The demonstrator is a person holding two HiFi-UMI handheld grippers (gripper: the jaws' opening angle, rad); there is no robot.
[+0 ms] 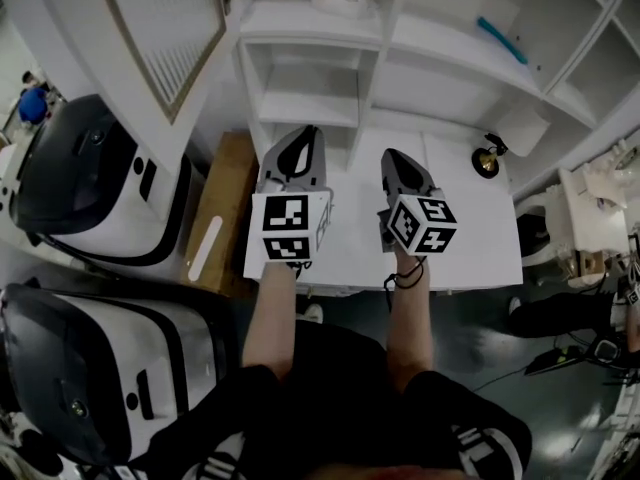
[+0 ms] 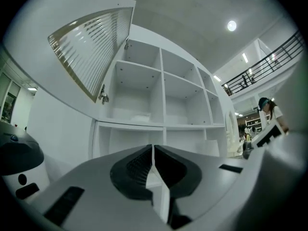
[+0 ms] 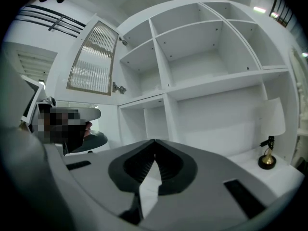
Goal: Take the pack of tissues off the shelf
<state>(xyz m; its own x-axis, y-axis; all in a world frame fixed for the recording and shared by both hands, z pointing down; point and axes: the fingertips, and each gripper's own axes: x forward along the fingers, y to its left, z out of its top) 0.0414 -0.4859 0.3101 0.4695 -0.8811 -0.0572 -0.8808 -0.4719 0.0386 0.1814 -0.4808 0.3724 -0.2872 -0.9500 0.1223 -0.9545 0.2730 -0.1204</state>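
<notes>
The pack of tissues [image 1: 340, 3] is a pale, soft packet lying on an upper shelf of the white shelf unit [image 1: 370, 43]. It also shows faintly in a left-hand cubby, as the tissues [image 2: 137, 118] in the left gripper view. My left gripper [image 1: 305, 136] hovers over the white counter [image 1: 470, 238] below the shelves, pointing at them. Its jaws are shut with nothing between them, as on the gripper [image 2: 153, 148] in its own view. My right gripper [image 1: 392, 158] is beside it, also shut and empty, its tips [image 3: 155, 142] touching. Both grippers are well short of the tissues.
A cabinet door [image 1: 165, 28] with ribbed glass stands swung open at the upper left. A small lamp with a brass base [image 1: 487, 158] stands on the counter's right. A teal object [image 1: 500, 40] lies on a right shelf. White machines [image 1: 90, 178] and a wooden board [image 1: 215, 208] sit left.
</notes>
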